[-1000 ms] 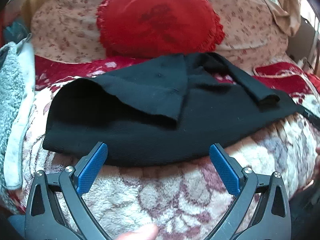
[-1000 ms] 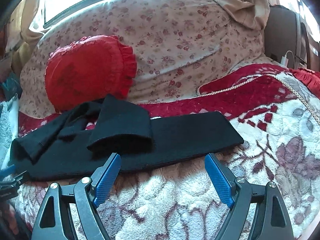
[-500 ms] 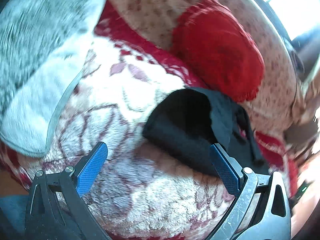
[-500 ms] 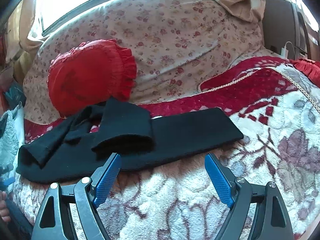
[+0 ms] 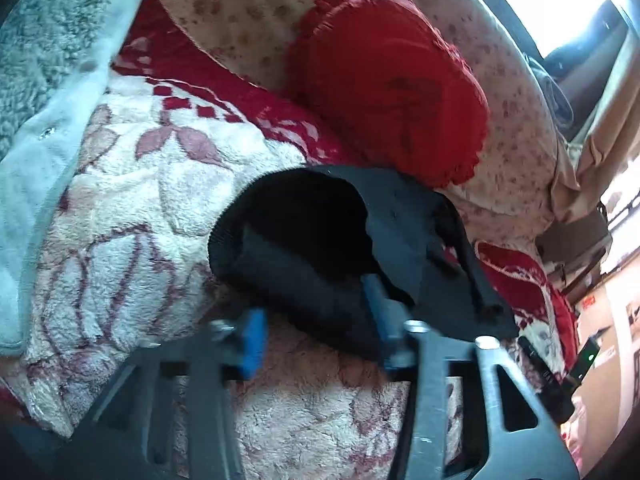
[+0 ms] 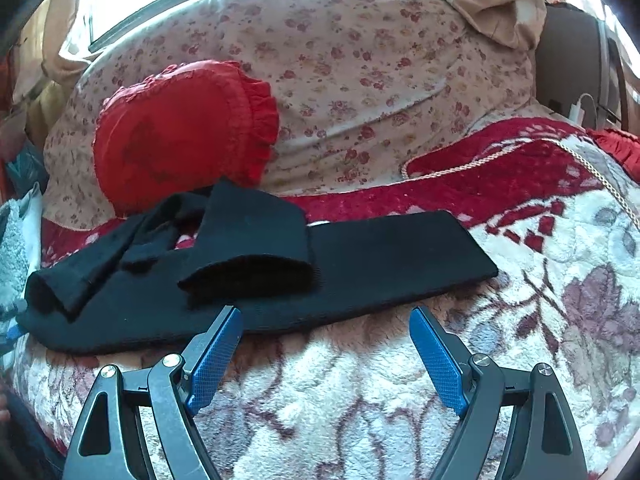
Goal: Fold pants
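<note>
My L gripper (image 5: 316,320) has just been closing, and the near edge of the black pants (image 5: 320,240) sits between its blue pads; the frame is motion-blurred, so I can't tell whether the pads are actually pinching the cloth yet. From the L wrist cam I see the open end of the pants gaping like a mouth toward me, w/ a fold of fabric draped over it to the right. The pants lie on the cream-and-maroon floral blanket (image 5: 152,184), just in front of the red frilled cushion (image 5: 388,80). A grey fleecy item w/ a pale border (image 5: 44,80) lies at the far left, apart from the pants. My R gripper (image 6: 324,344) has its jaws wide apart, nothing between them, hovering over the blanket just short of the pants' (image 6: 360,264) near edge. From the R cam the pants stretch across the blanket (image 6: 520,340), one leg flat out to the right, the other part doubled back in a loose heap on the left. The red cushion (image 6: 180,132) leans on the flower-print bedding (image 6: 360,60) behind.
</note>
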A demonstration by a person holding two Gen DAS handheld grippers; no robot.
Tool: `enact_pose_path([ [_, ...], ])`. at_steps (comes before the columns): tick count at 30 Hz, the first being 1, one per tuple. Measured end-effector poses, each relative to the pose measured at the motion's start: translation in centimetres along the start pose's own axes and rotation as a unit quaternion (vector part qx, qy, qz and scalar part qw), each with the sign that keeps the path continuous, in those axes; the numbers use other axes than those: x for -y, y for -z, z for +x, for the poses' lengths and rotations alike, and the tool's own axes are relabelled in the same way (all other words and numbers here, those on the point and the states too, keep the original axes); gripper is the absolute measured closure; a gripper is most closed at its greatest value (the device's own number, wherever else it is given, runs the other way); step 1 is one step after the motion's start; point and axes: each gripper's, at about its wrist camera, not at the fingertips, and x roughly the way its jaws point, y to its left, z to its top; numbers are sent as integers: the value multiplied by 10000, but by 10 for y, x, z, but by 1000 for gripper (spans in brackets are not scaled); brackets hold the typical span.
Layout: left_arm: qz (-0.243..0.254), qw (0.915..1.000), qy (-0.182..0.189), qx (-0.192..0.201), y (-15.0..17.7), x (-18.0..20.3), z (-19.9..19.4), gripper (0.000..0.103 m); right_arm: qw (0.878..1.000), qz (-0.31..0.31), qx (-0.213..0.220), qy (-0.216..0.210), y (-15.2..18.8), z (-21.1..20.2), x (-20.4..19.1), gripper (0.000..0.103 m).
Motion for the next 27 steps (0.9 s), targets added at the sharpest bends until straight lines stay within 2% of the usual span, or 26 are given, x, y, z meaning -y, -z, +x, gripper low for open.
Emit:
enact_pose_path([
  [1, 77, 9999, -101, 51, 0, 1, 0, 76, 10000, 62, 53, 1, -1, -2, 3, 19],
  [5, 72, 9988, -434, 201, -3, -2, 2, 77, 9978, 541, 295, -250, -4, -14, 25, 19],
  [8, 24, 9966, -763, 318, -2, -7, 1, 77, 9895, 1289, 342, -553, -3, -19, 60, 19],
  [10, 24, 9966, -752, 322, -1, -7, 1, 77, 9760, 1990, 336, -815, 2, -19, 93, 19],
  [12, 96, 9967, -750, 287, 1, -5, 3, 77, 9557, 2744, 312, -1019, 8, -17, 125, 19],
  [13, 109, 9969, -728, 280, 2, -3, 4, 81, 9434, 3092, 260, -1174, 11, -14, 139, 19],
  [14, 114, 9971, -705, 252, 3, 0, 5, 89, 9334, 3312, 237, -1364, 12, -10, 149, 20],
  [18, 276, 9955, -872, 257, 7, 6, 7, 90, 8948, 3882, 53, -2203, 16, 8, 166, 21],
  [19, 350, 9948, -918, 285, 8, 9, 7, 90, 8911, 3921, -24, -2283, 15, 12, 165, 21],
  [25, 557, 9900, -1252, 333, 12, 16, 13, 88, 9038, 3722, -230, -2101, -3, 35, 159, 26],
  [27, 685, 9878, -1340, 388, 13, 19, 14, 87, 9060, 3646, -265, -2133, -9, 44, 159, 36],
])
